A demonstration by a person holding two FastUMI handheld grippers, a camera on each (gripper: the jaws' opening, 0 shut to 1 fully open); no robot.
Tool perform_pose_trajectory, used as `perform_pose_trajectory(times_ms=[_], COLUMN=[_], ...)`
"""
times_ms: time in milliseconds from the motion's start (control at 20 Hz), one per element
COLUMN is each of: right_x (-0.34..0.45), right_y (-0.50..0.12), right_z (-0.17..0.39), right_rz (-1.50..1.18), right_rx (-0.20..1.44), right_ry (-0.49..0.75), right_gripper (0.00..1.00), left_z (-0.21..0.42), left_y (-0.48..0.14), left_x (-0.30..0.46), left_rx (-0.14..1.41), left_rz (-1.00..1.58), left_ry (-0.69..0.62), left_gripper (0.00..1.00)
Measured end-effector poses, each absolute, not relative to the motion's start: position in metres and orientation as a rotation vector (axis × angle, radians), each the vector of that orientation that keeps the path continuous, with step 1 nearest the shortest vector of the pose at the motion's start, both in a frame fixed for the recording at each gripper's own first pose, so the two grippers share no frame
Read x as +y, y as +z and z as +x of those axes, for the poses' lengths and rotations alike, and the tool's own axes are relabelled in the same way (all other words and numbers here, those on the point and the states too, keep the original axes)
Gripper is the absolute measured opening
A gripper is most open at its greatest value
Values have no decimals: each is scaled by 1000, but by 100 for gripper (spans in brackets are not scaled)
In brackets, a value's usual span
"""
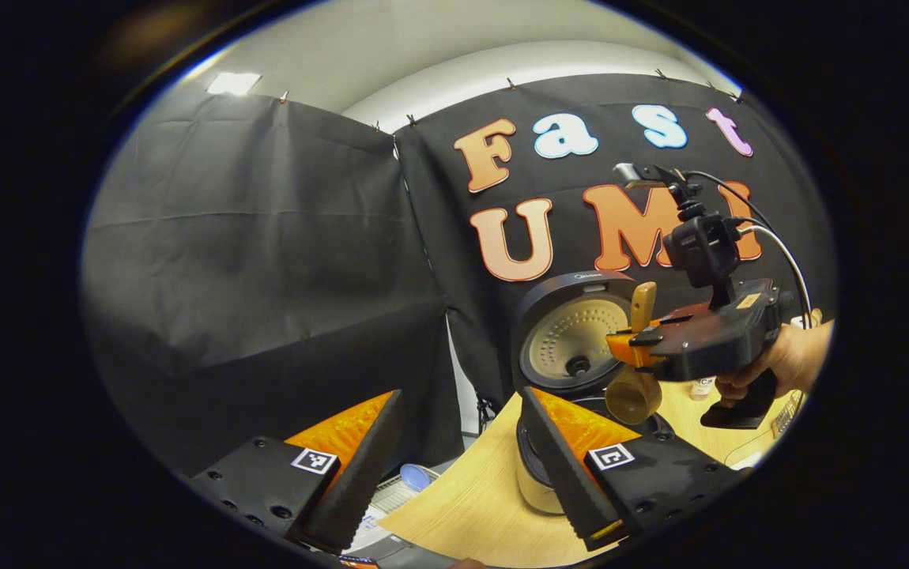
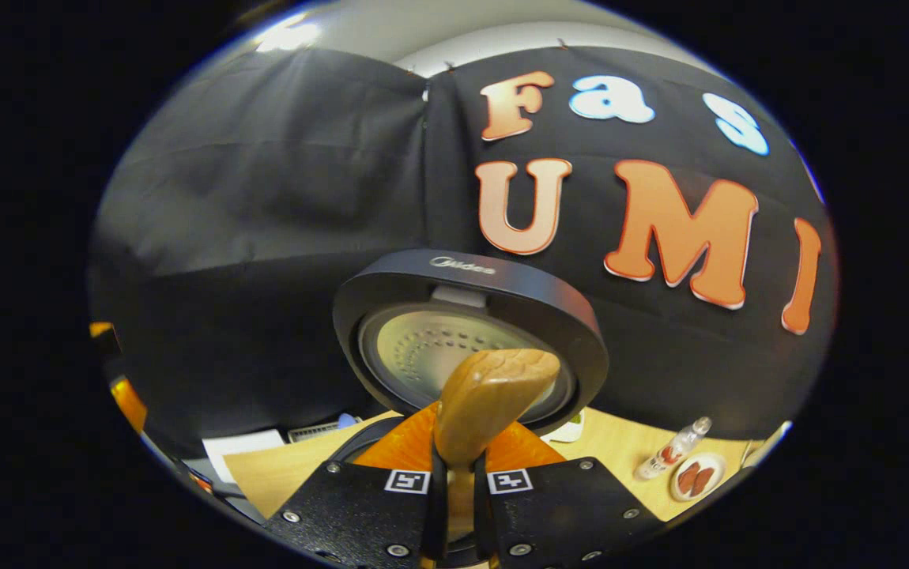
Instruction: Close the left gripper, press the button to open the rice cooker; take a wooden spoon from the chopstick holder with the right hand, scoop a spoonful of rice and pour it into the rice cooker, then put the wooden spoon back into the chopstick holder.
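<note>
My right gripper (image 2: 454,482) is clamped on the one wooden spoon (image 2: 486,403), held over the single rice cooker (image 1: 549,466), whose lid (image 2: 470,340) stands open. My left gripper (image 1: 462,466) hangs apart, holding nothing, near the cooker on the table (image 1: 470,506)

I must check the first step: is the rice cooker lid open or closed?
Open. The lid stands raised behind the pot, its dotted inner plate facing both cameras.
</note>
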State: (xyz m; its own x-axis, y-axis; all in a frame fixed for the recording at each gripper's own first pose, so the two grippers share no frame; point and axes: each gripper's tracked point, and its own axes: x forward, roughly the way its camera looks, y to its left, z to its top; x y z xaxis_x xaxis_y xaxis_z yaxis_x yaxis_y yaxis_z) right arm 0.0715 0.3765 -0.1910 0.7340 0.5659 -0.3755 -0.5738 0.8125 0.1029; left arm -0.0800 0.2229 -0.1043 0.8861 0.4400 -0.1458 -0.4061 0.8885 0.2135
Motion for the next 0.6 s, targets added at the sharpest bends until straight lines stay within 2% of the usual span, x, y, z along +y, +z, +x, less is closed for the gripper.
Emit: perform_pose_trajectory(times_ms=[50, 100, 200, 600], right_x=[366, 352, 324, 150], right_y=[-187, -185, -178, -195], right_z=[74, 77, 80, 62], right_rz=[33, 77, 139, 233], right_rx=[426, 441, 461, 516], right_ry=[610, 592, 551, 333], right_gripper=[12, 13, 12, 12], left_z=[-78, -76, -71, -42], left_y=[-104, -103, -100, -97], left_x=[219, 213, 201, 117], left_rx=[190, 192, 188, 171], left_rz=[179, 179, 179, 173], left_ry=[437, 430, 415, 309], left_gripper=[93, 100, 92, 92])
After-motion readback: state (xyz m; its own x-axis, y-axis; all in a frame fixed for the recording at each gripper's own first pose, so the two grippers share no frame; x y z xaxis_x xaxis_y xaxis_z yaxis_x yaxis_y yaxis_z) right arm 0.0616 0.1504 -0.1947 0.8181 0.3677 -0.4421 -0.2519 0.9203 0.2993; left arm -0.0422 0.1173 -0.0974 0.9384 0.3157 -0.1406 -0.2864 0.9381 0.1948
